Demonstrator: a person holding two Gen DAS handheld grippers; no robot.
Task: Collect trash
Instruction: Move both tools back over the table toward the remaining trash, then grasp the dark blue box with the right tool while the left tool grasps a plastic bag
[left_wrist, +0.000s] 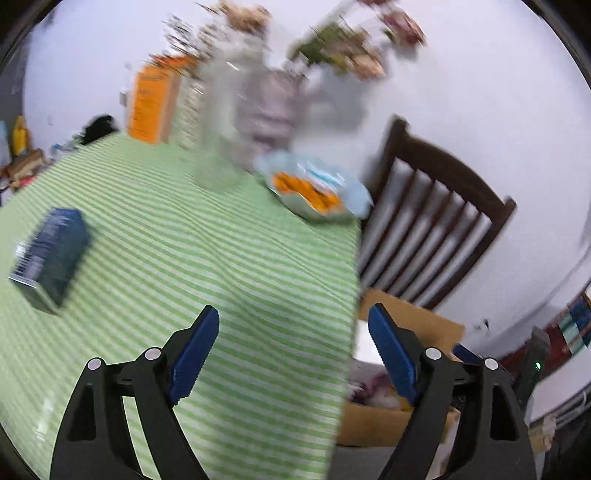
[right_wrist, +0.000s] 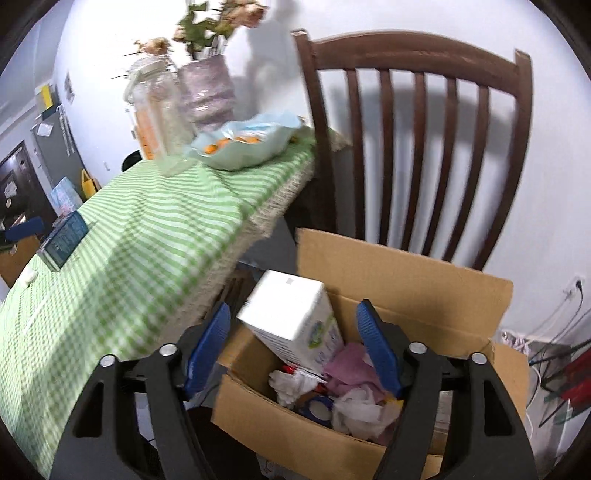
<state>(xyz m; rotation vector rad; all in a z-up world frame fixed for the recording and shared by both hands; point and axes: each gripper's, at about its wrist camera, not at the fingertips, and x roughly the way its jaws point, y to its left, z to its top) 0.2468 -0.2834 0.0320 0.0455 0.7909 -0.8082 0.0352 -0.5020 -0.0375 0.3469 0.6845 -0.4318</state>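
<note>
Left claw (left_wrist: 291, 336) wide open, empty, above the bench (left_wrist: 221, 258). Right claw (right_wrist: 293, 341) open, empty; white carton (right_wrist: 291, 317) beneath, in the cardboard box (right_wrist: 406, 280).

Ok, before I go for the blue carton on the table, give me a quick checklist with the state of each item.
1. Left gripper empty, jaws apart: ok.
2. Right gripper empty, jaws apart: ok; the white carton sits in the cardboard box, not pinched.
3. Blue carton in sight, lying on the green striped tablecloth: ok.
4. Tablecloth between left gripper and blue carton bare: ok.
5. Fragile items out of the path: ok; the glass jar, vase and snack bowl stand at the table's far end.
6. Room left in the cardboard box: cannot tell; it holds crumpled tissues and the white carton already.
</note>
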